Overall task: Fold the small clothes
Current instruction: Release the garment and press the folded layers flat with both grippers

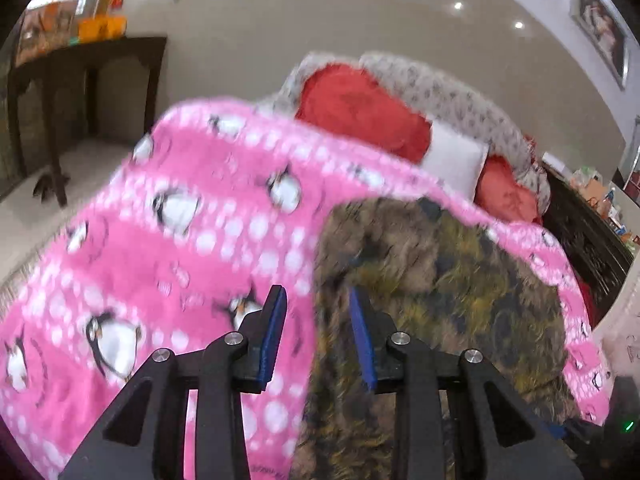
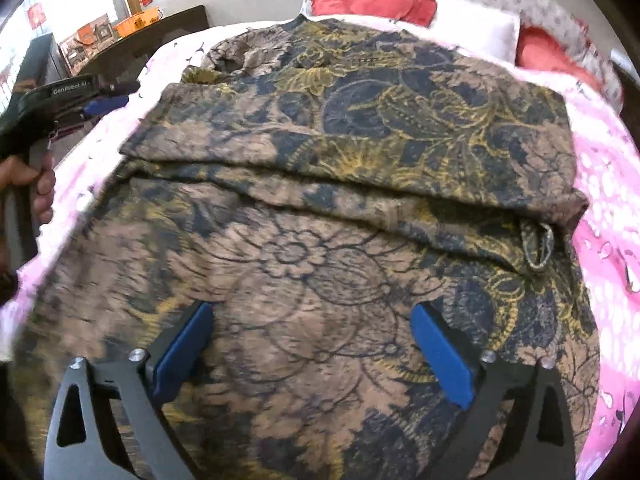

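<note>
Left wrist view: the left gripper (image 1: 318,312), fingers parted and empty, hovers over the brown-and-navy floral cotton garment (image 1: 432,280) on the pink penguin fleece blanket (image 1: 180,208) covering the bed.

Right wrist view: the right gripper (image 2: 312,344), fingers wide apart and empty, hangs above the garment (image 2: 320,160), which lies partly folded across the bed's middle. The next fold likely calls for pinching the near hem.

bed under pink penguin blanket (image 1: 192,248), patterned garment (image 2: 320,208), pillows (image 1: 360,112)

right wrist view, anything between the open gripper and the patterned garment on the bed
Nothing visible does. The right gripper hangs open directly over the patterned garment, bare cloth showing between its fingers. The left gripper sits off at the garment's left edge.
</note>
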{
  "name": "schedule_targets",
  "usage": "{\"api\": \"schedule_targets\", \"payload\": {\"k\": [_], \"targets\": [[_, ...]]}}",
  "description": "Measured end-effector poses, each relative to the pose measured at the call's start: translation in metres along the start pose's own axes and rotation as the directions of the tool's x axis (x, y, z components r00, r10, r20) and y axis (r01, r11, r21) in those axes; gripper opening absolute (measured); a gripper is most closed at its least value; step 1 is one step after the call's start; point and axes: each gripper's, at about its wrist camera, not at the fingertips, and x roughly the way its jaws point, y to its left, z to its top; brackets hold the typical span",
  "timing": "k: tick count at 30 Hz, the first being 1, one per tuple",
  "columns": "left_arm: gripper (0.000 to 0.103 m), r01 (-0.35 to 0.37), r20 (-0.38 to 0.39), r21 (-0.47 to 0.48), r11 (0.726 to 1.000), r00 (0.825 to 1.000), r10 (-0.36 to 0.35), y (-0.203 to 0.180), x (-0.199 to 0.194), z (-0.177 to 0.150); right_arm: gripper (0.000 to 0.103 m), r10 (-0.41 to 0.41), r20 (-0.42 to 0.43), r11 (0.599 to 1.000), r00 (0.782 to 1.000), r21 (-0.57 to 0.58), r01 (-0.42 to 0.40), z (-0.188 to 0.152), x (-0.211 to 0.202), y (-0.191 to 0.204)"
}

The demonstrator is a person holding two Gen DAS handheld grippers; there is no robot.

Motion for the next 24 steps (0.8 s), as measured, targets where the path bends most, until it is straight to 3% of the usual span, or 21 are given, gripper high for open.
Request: {"api": "schedule_targets", "payload": {"k": [1, 2, 4, 6, 8, 9, 11, 12, 13, 16, 18, 21, 24], "targets": [[0.011, 0.038, -0.017, 0.0, 0.999, 0.999, -0.038, -0.005, 0.003, 0.002, 0.06, 0.046, 0.01, 0.999, 0.999, 0.01, -0.046, 0.009, -0.007, -0.001], [0.011, 0.083, -0.056, 0.002, 0.997, 0.995, -0.082, -0.013, 0.012, 0.002, 0.043, 0.05, 0.039, 0.999, 0.998, 0.013, -0.05, 0.017, -0.015, -0.002], [0.011, 0.089, -0.114, 0.055, 0.995, 0.99, -0.083, -0.028, 0.029, -0.003, 0.043, -0.033, 0.172, 0.999, 0.984, 0.007, 0.032, 0.042, -0.039, -0.008], [0.011, 0.048, -0.154, 0.136, 0.99, 0.988, -0.027, -0.042, 0.05, -0.013, 0.043, -0.096, 0.224, 0.995, 0.97, 0.025, 0.093, 0.063, -0.047, -0.024], [0.011, 0.017, -0.195, 0.16, 0.987, 0.981, 0.014, -0.045, 0.065, -0.024, 0.043, -0.16, 0.181, 0.987, 0.97, 0.037, 0.156, 0.079, -0.037, -0.051], [0.011, -0.001, -0.206, 0.157, 0.988, 0.978, 0.033, -0.043, 0.072, -0.028, 0.043, -0.201, 0.129, 0.979, 0.971, 0.042, 0.197, 0.081, -0.028, -0.067], [0.011, 0.02, -0.197, 0.122, 0.992, 0.98, 0.005, -0.039, 0.076, -0.036, 0.042, -0.284, -0.014, 0.957, 0.959, 0.061, 0.284, 0.068, -0.01, -0.105], [0.011, 0.017, -0.187, 0.135, 0.991, 0.982, 0.009, -0.04, 0.076, -0.04, 0.044, -0.288, -0.049, 0.954, 0.956, 0.075, 0.291, 0.054, -0.008, -0.121], [0.011, 0.016, -0.177, 0.154, 0.988, 0.984, 0.012, -0.042, 0.076, -0.044, 0.044, -0.218, 0.008, 0.968, 0.976, 0.132, 0.215, 0.036, -0.019, -0.136], [0.023, 0.014, -0.174, 0.202, 0.979, 0.984, 0.022, -0.05, 0.078, -0.052, 0.055, -0.159, 0.035, 0.963, 0.987, 0.224, 0.147, -0.001, -0.031, -0.152], [0.025, 0.009, -0.181, 0.214, 0.977, 0.983, 0.03, -0.053, 0.08, -0.053, 0.054, -0.165, 0.038, 0.964, 0.986, 0.216, 0.153, -0.012, -0.037, -0.149], [0.025, 0.008, -0.183, 0.209, 0.978, 0.983, 0.031, -0.054, 0.082, -0.053, 0.044, -0.195, 0.006, 0.964, 0.981, 0.185, 0.19, 0.0, -0.046, -0.149], [0.025, 0.022, -0.189, 0.187, 0.982, 0.982, 0.014, -0.05, 0.083, -0.051, 0.044, -0.219, 0.149, 0.965, 0.964, 0.181, 0.191, 0.035, -0.073, -0.143]]}}
